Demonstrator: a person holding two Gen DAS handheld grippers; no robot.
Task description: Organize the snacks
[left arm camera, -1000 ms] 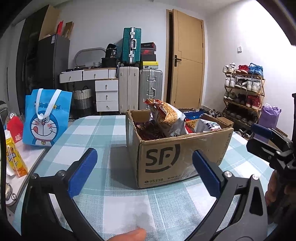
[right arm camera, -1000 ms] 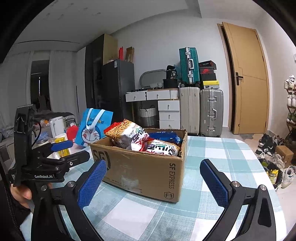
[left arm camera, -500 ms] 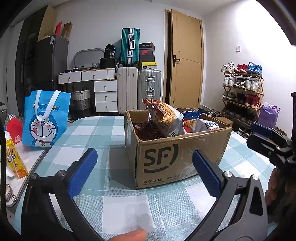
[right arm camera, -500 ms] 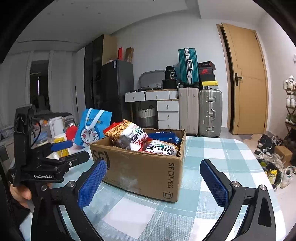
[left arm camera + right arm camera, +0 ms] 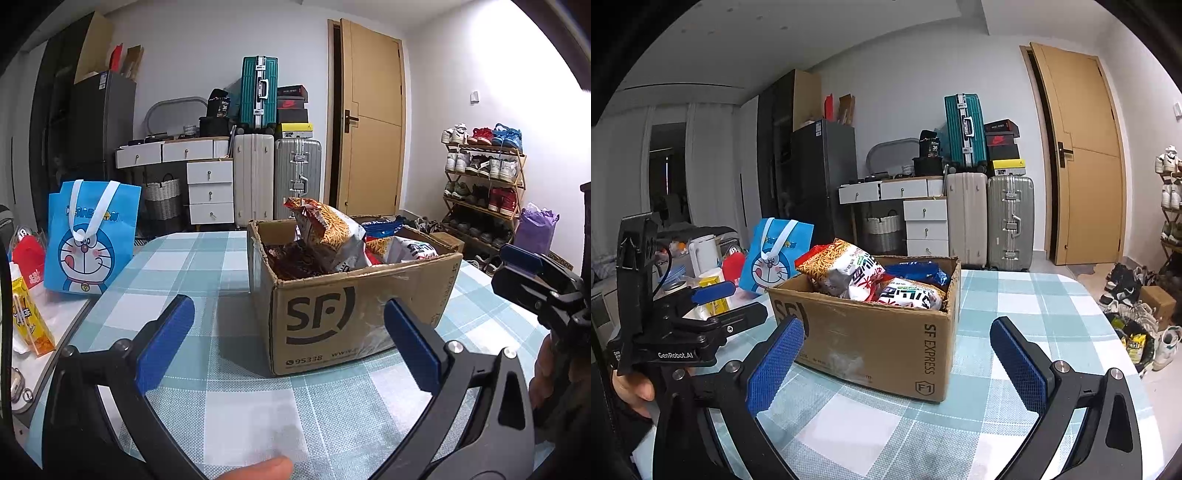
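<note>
Nothing moved: one box (image 5: 354, 302), two grippers.

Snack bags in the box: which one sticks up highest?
The orange-and-white noodle snack bag at the cardboard box's back left, standing above the rim; the others lie lower.

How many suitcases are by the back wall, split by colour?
Teal suitcase: 1
Cream suitcase: 1
Silver suitcase: 1
Total: 3
</note>
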